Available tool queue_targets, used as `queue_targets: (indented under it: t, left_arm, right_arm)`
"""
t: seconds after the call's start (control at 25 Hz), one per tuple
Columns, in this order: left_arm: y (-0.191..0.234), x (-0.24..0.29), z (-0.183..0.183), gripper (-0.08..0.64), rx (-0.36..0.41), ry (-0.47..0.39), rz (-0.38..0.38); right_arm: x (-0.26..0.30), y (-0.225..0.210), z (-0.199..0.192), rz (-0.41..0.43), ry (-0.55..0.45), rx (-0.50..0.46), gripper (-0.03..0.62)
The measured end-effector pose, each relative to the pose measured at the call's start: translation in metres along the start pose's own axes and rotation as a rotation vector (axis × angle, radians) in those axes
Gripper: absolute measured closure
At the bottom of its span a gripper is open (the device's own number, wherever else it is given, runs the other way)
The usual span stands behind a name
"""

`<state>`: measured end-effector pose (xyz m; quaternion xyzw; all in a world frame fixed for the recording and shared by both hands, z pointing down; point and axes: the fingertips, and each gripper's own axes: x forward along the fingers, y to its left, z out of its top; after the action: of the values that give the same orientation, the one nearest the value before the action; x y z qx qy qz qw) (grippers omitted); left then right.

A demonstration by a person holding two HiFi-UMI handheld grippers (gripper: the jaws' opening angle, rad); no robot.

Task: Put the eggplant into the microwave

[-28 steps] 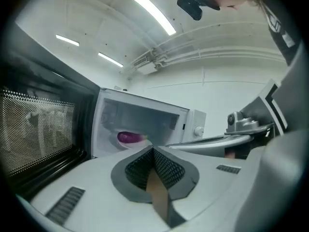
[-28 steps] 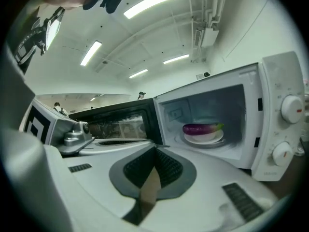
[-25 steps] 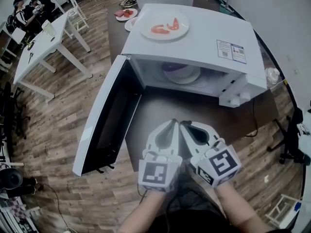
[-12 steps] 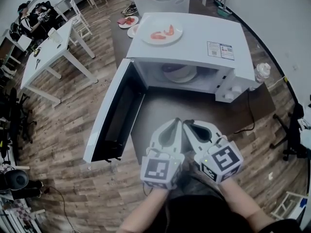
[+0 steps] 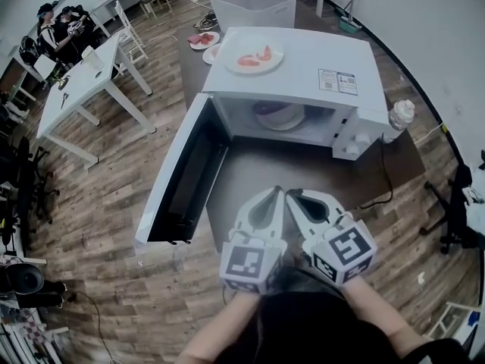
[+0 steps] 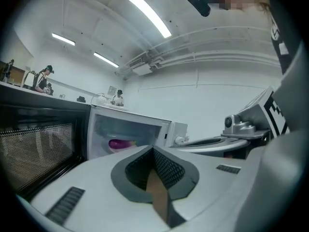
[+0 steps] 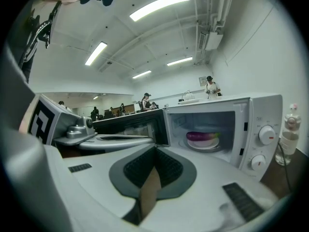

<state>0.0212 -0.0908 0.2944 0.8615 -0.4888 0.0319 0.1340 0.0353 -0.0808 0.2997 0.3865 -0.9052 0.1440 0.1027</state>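
A purple eggplant [image 7: 203, 136] lies on a white plate [image 7: 203, 144] inside the open white microwave [image 5: 303, 67]; from the left gripper view the eggplant [image 6: 120, 143] shows through the opening. In the head view only the plate [image 5: 279, 116] is plain in the cavity. The door [image 5: 182, 177] swings wide to the left. My left gripper [image 5: 274, 196] and right gripper [image 5: 292, 196] hover side by side over the dark table in front of the microwave, apart from it. Both are shut and hold nothing: left gripper [image 6: 153, 150], right gripper [image 7: 155, 149].
A plate with red food [image 5: 254, 55] rests on top of the microwave. A small bottle [image 5: 400, 114] stands by its right side, near the two knobs [image 5: 356, 142]. A white bin [image 5: 252, 2] and more plates [image 5: 203, 39] stand behind. White tables [image 5: 83, 74] are at left.
Both grippers, still shut and together, have drawn a little back and up from the microwave, which now looks smaller and farther off. The eggplant and door have not moved.
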Motion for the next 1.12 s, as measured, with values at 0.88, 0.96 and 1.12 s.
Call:
queue_targets:
  t: [0.88, 0.96, 1.12]
  left_arm:
    - [0.007, -0.011, 0.02, 0.561, 0.026, -0.058, -0.002]
    - [0.009, -0.011, 0.018, 0.561, 0.028, -0.054, -0.004]
    - [0.009, -0.012, 0.016, 0.561, 0.024, -0.051, -0.006]
  right_arm:
    - [0.005, 0.013, 0.016, -0.021, -0.041, -0.047, 0.594]
    - [0.005, 0.014, 0.017, -0.024, -0.041, -0.048, 0.594]
    - [0.004, 0.016, 0.014, -0.025, -0.038, -0.043, 0.594]
